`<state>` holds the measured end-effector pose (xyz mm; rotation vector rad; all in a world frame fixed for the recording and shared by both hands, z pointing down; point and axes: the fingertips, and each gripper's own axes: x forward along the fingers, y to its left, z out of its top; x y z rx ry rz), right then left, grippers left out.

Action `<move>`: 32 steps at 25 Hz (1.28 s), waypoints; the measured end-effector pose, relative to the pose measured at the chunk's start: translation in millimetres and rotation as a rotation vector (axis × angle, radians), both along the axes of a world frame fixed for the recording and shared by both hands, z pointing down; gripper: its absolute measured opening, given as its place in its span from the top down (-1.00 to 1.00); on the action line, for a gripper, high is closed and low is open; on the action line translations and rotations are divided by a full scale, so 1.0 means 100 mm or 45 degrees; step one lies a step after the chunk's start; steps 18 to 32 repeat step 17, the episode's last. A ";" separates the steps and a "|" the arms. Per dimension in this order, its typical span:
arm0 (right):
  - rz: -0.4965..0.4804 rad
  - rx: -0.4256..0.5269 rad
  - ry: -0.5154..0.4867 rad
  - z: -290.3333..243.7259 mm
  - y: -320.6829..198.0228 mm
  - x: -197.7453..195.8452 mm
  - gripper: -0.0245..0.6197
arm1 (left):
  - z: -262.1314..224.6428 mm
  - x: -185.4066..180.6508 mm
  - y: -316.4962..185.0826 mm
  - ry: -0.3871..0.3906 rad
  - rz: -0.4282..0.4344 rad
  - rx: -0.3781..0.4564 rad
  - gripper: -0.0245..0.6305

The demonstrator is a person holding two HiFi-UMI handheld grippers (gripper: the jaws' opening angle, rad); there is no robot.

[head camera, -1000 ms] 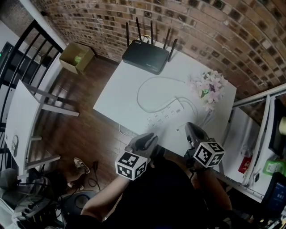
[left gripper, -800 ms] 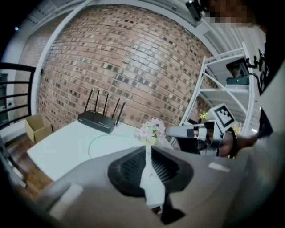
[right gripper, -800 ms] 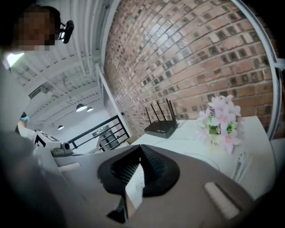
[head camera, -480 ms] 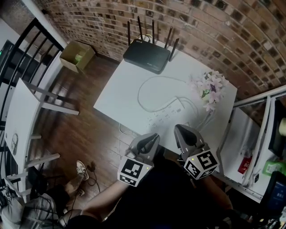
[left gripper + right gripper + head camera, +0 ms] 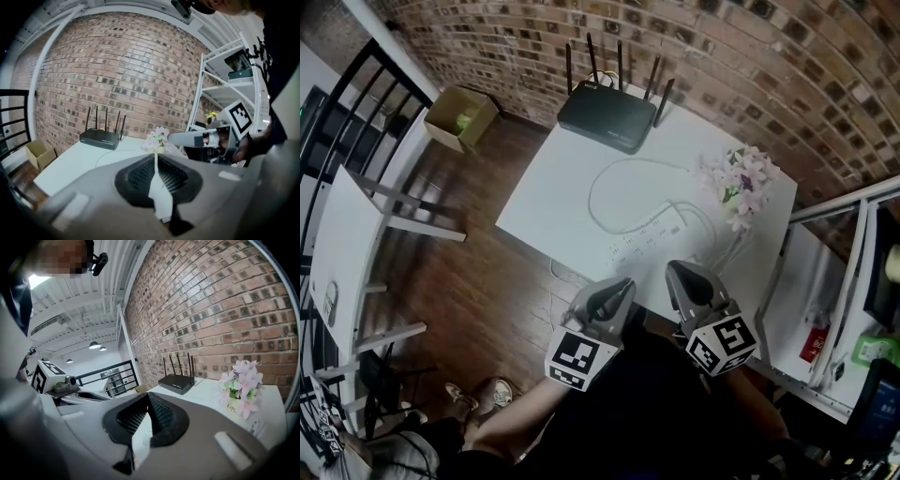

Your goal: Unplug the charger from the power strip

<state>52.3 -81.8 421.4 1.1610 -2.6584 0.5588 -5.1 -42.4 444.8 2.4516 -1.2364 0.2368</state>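
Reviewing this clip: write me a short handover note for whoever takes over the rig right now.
Grippers: the left tool has just been closing its jaws; they are now together with nothing between them. The right tool is shut and empty. Both hover at the near edge of the table.
Things: the power strip lies on the table ahead of both tools, its white cable looping toward the router. I cannot make out the charger from here.
Done: nothing; neither tool touches the strip.
Left: find the charger, steady the strip, pull the plug.

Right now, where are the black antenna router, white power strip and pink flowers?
black antenna router (image 5: 607, 118), head view, flat top
white power strip (image 5: 644, 237), head view, socket face
pink flowers (image 5: 739, 182), head view, middle blossoms
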 end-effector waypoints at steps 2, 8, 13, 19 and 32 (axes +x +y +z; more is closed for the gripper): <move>0.002 -0.004 -0.003 0.00 0.00 0.01 0.89 | -0.01 0.00 0.00 0.002 -0.001 0.002 0.86; 0.009 -0.018 -0.001 0.01 0.01 0.01 0.89 | -0.02 -0.01 0.02 0.000 0.004 0.000 0.86; 0.008 -0.022 0.001 0.03 0.02 0.01 0.89 | 0.00 -0.01 0.03 0.002 0.002 -0.008 0.86; 0.005 -0.016 0.007 0.03 0.03 0.01 0.89 | 0.01 -0.02 0.05 -0.004 0.002 -0.004 0.86; 0.005 -0.016 0.007 0.03 0.03 0.01 0.89 | 0.01 -0.02 0.05 -0.004 0.002 -0.004 0.86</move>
